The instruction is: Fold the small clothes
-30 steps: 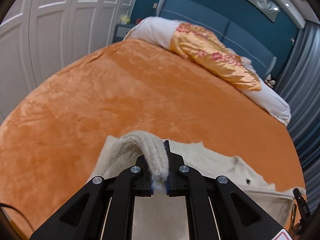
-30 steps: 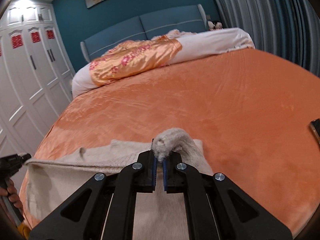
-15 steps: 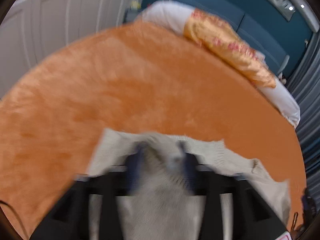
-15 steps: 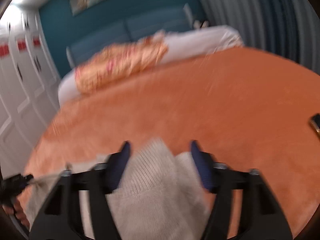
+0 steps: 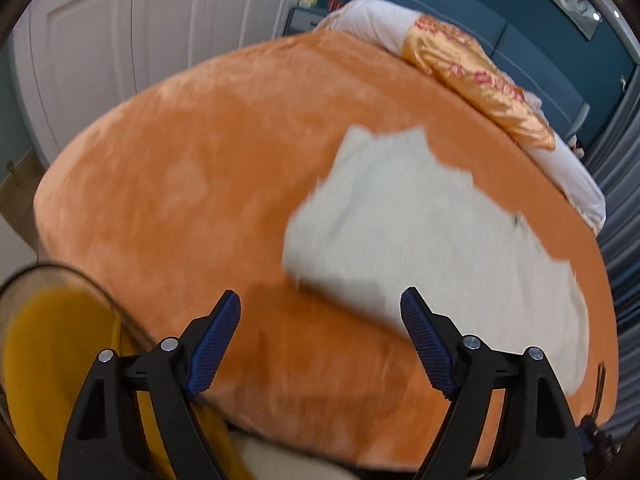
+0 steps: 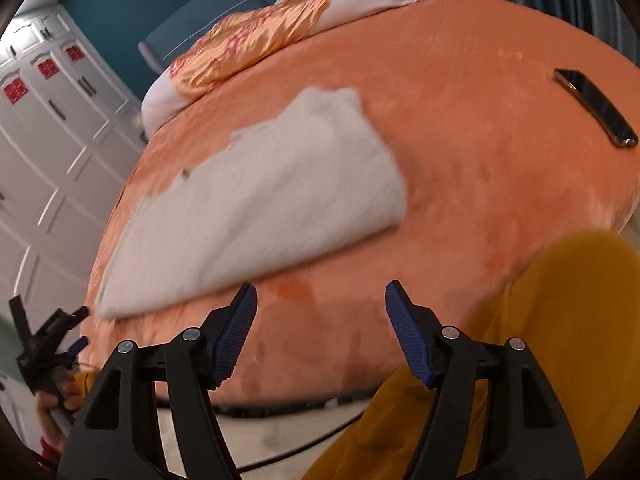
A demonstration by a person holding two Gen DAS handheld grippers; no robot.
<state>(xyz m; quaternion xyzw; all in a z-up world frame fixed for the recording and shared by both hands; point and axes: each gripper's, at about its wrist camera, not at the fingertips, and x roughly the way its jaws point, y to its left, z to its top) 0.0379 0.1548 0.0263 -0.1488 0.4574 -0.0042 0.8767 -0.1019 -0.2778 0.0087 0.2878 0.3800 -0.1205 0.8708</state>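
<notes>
A cream knitted garment [image 5: 420, 224] lies flat and folded on the orange bedspread [image 5: 200, 168]. It also shows in the right wrist view [image 6: 264, 208]. My left gripper [image 5: 320, 336] is open and empty, held back over the bed's near edge, short of the garment. My right gripper [image 6: 320, 328] is open and empty too, just short of the garment's near edge. The left gripper also appears at the lower left of the right wrist view [image 6: 48, 344]. Both views are motion-blurred.
A dark phone [image 6: 596, 106] lies on the bedspread at the right. A gold satin cover [image 5: 476, 76] and white pillows [image 5: 568, 176] lie at the head of the bed. White wardrobe doors [image 5: 120, 40] stand to the left. Mustard-yellow trousers [image 6: 540, 360] show at the near edge.
Both grippers were shut on the garment's edge a second ago. They have opened, let it drop flat on the bed, and pulled back toward the near edge.
</notes>
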